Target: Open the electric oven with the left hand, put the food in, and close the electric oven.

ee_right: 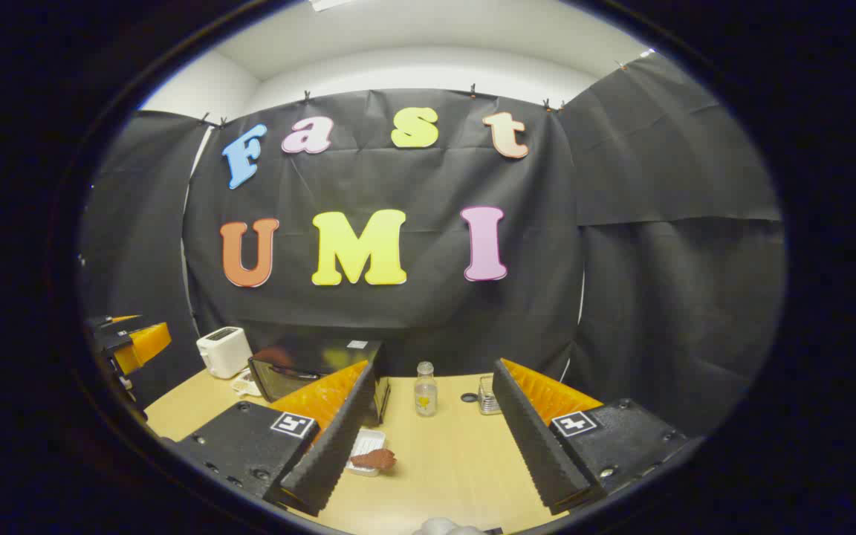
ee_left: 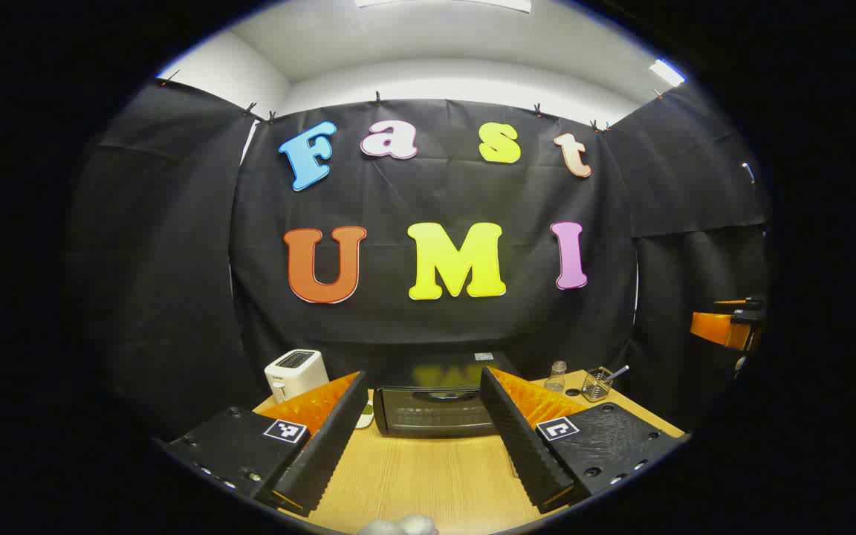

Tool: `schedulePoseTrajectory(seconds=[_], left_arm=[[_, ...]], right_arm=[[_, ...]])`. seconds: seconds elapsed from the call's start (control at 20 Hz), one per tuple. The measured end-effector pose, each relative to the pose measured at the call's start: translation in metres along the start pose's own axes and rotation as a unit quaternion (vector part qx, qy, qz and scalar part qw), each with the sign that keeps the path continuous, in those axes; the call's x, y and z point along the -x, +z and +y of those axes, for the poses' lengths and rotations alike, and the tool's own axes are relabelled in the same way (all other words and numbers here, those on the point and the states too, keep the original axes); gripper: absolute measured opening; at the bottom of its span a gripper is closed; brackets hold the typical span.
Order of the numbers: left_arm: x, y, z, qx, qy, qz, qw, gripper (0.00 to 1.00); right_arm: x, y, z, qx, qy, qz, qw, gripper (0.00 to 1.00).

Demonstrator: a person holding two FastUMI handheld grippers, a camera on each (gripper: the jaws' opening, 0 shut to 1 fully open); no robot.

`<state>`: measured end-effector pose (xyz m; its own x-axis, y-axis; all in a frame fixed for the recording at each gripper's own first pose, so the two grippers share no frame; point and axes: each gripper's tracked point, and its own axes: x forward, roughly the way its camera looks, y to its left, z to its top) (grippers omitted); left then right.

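The oven (ee_left: 435, 409) sat straight ahead between the left gripper's (ee_left: 424, 438) wide-spread fingers — door shut, handle running crosswise.

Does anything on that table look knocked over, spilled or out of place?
Nothing stands out. The electric oven sits closed, the toaster and small bottle stand upright, and the food lies half over the edge of its little white tray, with no spill on the wooden table.

Left hand-held gripper (ee_right: 127, 343) cut off at edge
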<state>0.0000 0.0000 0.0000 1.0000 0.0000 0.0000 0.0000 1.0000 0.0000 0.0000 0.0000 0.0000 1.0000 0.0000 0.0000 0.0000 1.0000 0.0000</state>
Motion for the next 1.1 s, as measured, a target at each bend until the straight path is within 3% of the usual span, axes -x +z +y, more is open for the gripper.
schedulePoseTrajectory(seconds=[0.05, 0.15, 0.4, 0.45, 0.6, 0.7, 0.9, 1.1], left_arm=[[-0.003, -0.001, 0.0, -0.002, -0.001, 0.0, 1.0, 0.96], [-0.009, -0.002, 0.001, -0.003, -0.003, 0.001, 1.0, 0.96], [-0.025, -0.009, -0.002, -0.009, -0.006, 0.004, 1.0, 0.96], [-0.028, -0.012, -0.004, -0.009, -0.009, 0.005, 1.0, 1.0], [-0.048, -0.015, -0.011, -0.011, -0.02, 0.0, 1.0, 0.96], [-0.068, -0.022, -0.017, -0.012, -0.028, -0.001, 1.0, 0.96], [-0.123, -0.037, -0.029, -0.014, -0.036, -0.009, 0.999, 0.96], [-0.184, -0.073, -0.042, -0.009, -0.044, 0.023, 0.999, 0.96]], right_arm=[[-0.001, -0.001, 0.0, 0.004, 0.0, 0.001, 1.0, 0.96], [-0.003, -0.001, -0.002, 0.007, -0.005, 0.003, 1.0, 1.0], [-0.003, -0.003, -0.006, 0.001, -0.01, 0.006, 1.0, 0.96], [-0.003, -0.003, -0.008, 0.001, -0.013, 0.008, 1.0, 1.0], [-0.002, -0.004, -0.014, -0.003, -0.022, 0.011, 1.0, 1.0], [0.0, -0.007, -0.017, -0.002, -0.029, 0.018, 0.999, 0.96], [0.009, -0.01, -0.024, 0.004, -0.043, 0.026, 0.999, 1.0], [0.024, -0.012, -0.034, 0.002, -0.065, 0.032, 0.997, 0.96]])
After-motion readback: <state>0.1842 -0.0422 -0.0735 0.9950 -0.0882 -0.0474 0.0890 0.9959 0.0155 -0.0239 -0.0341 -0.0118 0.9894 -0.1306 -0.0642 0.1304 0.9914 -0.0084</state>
